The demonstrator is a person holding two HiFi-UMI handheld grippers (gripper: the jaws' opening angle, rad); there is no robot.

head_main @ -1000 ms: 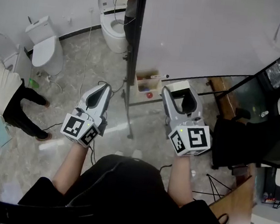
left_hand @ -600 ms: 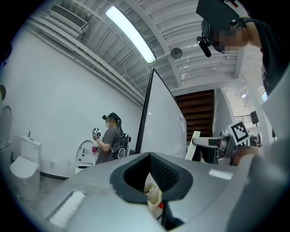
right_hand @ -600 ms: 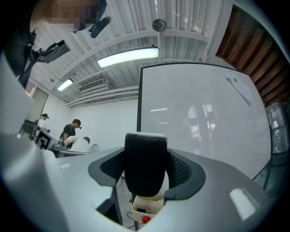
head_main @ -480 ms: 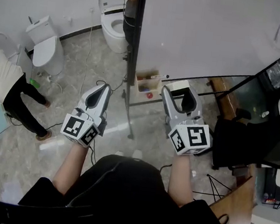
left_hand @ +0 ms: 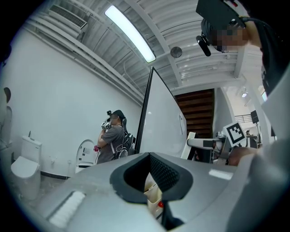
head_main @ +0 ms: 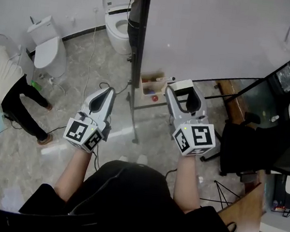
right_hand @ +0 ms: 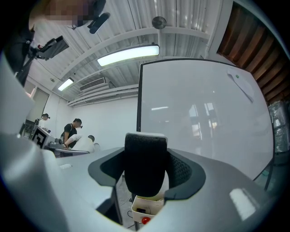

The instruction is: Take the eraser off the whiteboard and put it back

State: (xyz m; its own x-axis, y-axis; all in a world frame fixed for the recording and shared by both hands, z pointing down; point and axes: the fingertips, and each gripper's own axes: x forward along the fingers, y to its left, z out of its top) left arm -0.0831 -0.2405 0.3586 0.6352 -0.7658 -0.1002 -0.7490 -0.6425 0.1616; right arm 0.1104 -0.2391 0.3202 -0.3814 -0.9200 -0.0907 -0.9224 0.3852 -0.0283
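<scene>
Eraser is off the whiteboard; the putting back is not yet done.
The right gripper (head_main: 185, 93) grips the eraser (right_hand: 145, 165) by its two sides, near the whiteboard (right_hand: 204, 113) but, as far as I can judge, not touching it. The left gripper (head_main: 107, 92) is closed on nothing, apart at the board's edge.

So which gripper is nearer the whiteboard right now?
Right. The right gripper, holding the eraser, points straight at the front of the whiteboard, close to it. The left gripper is off past the board's left frame, over the floor.
</scene>
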